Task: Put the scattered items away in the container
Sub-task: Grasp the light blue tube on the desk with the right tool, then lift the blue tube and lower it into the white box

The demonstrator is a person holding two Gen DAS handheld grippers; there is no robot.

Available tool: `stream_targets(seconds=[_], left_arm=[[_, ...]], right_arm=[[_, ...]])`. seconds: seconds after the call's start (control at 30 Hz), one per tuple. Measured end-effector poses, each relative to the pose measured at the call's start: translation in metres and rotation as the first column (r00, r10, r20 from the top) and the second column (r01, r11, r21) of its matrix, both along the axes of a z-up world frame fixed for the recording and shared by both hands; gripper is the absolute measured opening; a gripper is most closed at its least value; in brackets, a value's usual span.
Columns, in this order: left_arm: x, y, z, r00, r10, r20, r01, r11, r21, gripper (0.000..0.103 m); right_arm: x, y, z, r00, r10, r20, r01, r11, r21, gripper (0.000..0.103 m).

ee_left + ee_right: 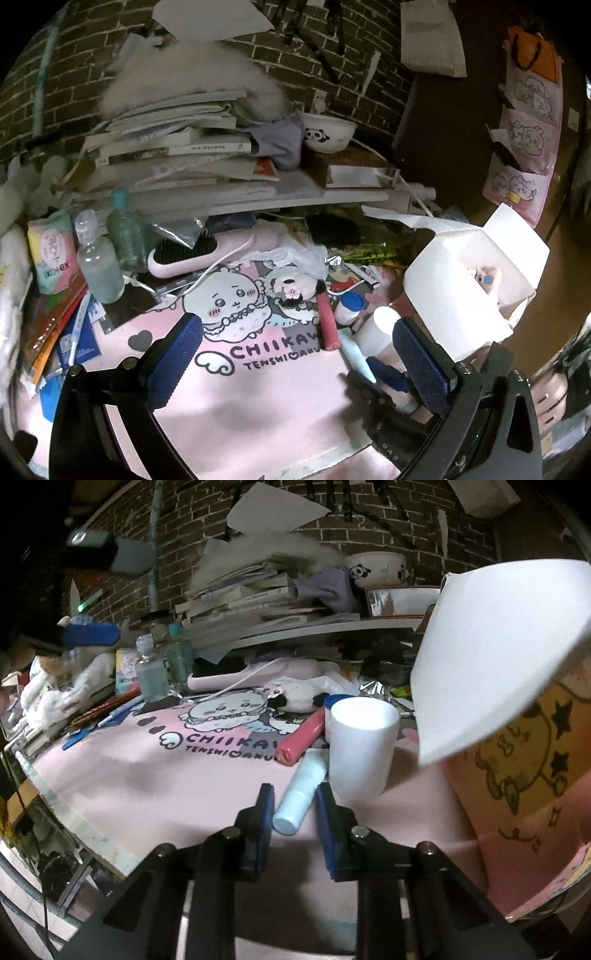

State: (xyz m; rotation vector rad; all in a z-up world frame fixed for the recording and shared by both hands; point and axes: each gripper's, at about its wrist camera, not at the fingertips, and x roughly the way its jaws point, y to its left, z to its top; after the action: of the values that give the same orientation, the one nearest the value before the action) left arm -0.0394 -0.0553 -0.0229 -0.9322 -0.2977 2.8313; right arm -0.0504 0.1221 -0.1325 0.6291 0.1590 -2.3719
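The right tongs (293, 814) are clamping down on the pale blue tube (301, 792), which is lying on the pink desk mat (147, 775) with its cap end toward the camera; the blue pads are sitting tight against both of its sides, so this is looking like a firm grip, with the tube not yet lifted clear as far as I can judge. The left tongs (295, 354) are hanging wide open over the mat with nothing between them. The container, the white box (461, 280), is standing at the right of the desk with its flaps up, and at least one small item, too blurred to name, is already sitting inside it. So the tidying is looking only just started. Just behind the tube the white cup (364, 747) is standing upright, touching or nearly touching it, and the red tube (301, 734) is lying slantwise beside them, with a blue-capped jar (351, 304) a little behind. The panda plush (295, 286) is resting further back on the mat, and the pink hairbrush (199, 253) and the two clear bottles (99, 266) are waiting along the back-left edge. All of that appears left to do. The box is sitting close at the right, so I'd say the blue tube is going there next.
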Motion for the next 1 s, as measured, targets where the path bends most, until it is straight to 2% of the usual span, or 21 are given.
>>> stream_targets(seconds=[0.17,0.33,0.5,0.7,1.0], left_arm=[[0.003,0.002,-0.009,1.000,0.016,0.027,-0.015,1.000,-0.028,0.103],[0.008,-0.004,-0.013,0.999,0.023,0.030,-0.023,1.000,-0.015,0.103],[0.014,-0.010,-0.011,0.999,0.039,0.025,-0.038,0.999,-0.009,0.103],[0.026,-0.021,-0.009,0.997,0.081,0.019,-0.080,0.997,-0.014,0.103],[0.041,-0.038,0.002,0.990,0.140,-0.015,-0.140,0.990,-0.007,0.103]], right_arm=[[0.002,0.001,-0.001,1.000,0.001,-0.026,0.000,1.000,0.011,0.013],[0.006,0.002,0.001,0.999,0.008,-0.039,-0.008,1.000,0.014,0.013],[0.020,0.004,0.010,0.995,0.015,-0.094,-0.014,1.000,0.005,0.013],[0.030,-0.003,0.036,0.986,0.061,-0.155,-0.064,0.998,-0.010,0.013],[0.041,-0.023,0.084,0.963,0.191,-0.190,-0.202,0.979,-0.038,0.013]])
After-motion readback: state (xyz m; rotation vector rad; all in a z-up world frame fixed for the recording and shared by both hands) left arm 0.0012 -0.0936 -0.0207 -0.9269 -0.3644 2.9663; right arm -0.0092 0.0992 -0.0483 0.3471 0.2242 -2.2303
